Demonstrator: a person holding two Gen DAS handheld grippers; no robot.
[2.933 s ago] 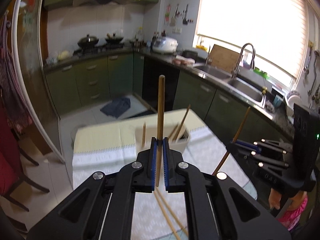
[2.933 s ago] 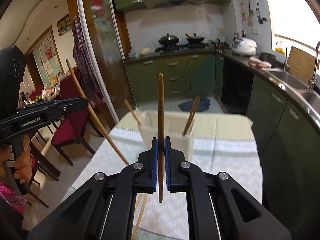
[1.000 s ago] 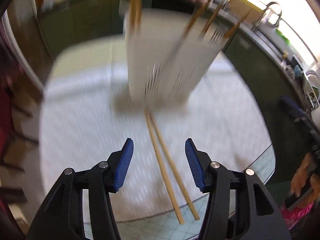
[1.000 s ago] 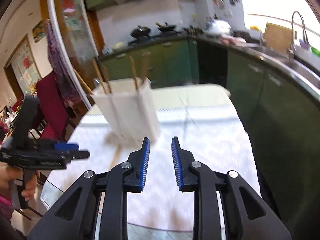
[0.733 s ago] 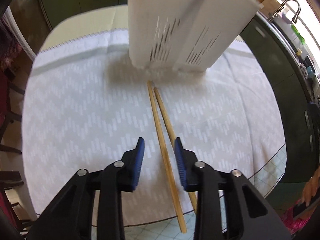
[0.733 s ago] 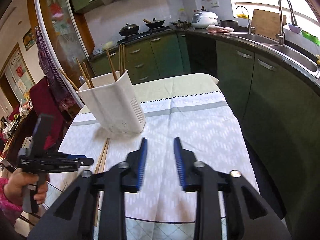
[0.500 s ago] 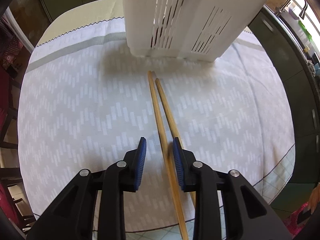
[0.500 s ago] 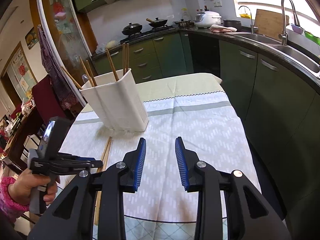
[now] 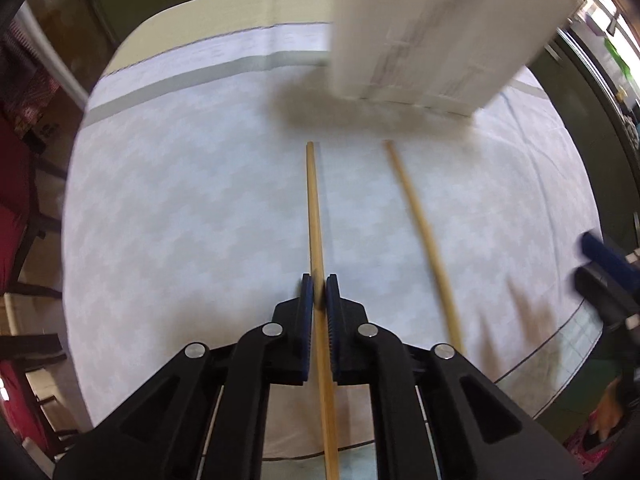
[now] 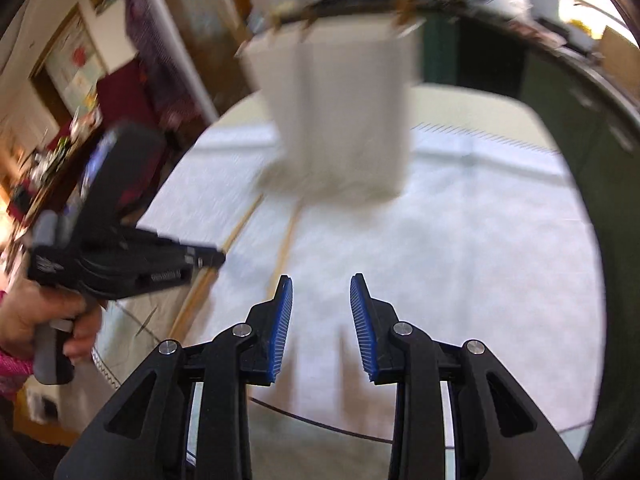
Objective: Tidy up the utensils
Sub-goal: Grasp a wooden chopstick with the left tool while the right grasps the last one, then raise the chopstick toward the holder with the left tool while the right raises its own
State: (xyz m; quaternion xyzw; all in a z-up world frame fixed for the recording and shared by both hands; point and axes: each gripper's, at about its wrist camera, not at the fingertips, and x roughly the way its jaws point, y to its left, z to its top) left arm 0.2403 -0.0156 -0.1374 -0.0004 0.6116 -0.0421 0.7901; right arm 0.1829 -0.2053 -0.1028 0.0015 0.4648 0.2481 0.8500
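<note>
My left gripper (image 9: 319, 286) points down at the white tablecloth (image 9: 192, 208) and is shut on a wooden chopstick (image 9: 314, 208) that lies lengthwise between its blue pads. A second chopstick (image 9: 420, 232) lies loose on the cloth to its right. The white slotted utensil holder (image 9: 436, 28) stands just beyond both. In the right wrist view my right gripper (image 10: 321, 289) hovers open and holds nothing, in front of the holder (image 10: 340, 120), whose top shows several chopstick ends. The left gripper (image 10: 132, 256) in a hand, and the two chopsticks (image 10: 284, 252), sit to its left.
The table's glass edge (image 10: 320, 424) runs close under my right gripper. Green kitchen cabinets (image 10: 576, 128) stand right of the table. Red chairs (image 9: 16, 184) stand at the table's left side. Both views are motion-blurred.
My left gripper came down and closed on the left chopstick; the two chopsticks now lie apart. My right gripper swung left and down toward the holder, jaws still apart.
</note>
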